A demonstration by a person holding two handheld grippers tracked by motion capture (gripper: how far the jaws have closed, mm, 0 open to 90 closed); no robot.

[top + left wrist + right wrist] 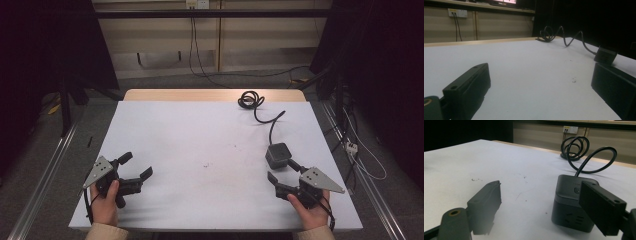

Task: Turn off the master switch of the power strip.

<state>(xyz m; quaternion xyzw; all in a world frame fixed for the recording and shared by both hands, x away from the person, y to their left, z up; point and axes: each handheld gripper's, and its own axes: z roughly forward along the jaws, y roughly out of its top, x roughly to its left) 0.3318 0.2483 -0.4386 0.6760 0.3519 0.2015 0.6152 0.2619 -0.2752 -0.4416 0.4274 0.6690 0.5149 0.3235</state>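
A: Where is the black power cube [277,155] sitting?

B: On the white worktop [210,135], towards its right edge and a little nearer the front edge than the back. Its cable [260,112] runs away to a coil near the back edge.

A: And the right gripper [281,175]?

B: It rests near the front right corner, held in the person's right hand [312,212]. Its jaws stand apart, with bare worktop between them and nothing gripped.

A: So the cube is not between them?

B: Not properly. In the right gripper view the cube [574,202] stands just beyond the far jaw tip, which overlaps its front corner; whether they touch I cannot tell. The other jaw is well apart from it.

A: The left gripper [135,167]?

B: Near the front left corner, in the left hand [105,202], jaws wide open on nothing, well apart from the cube.
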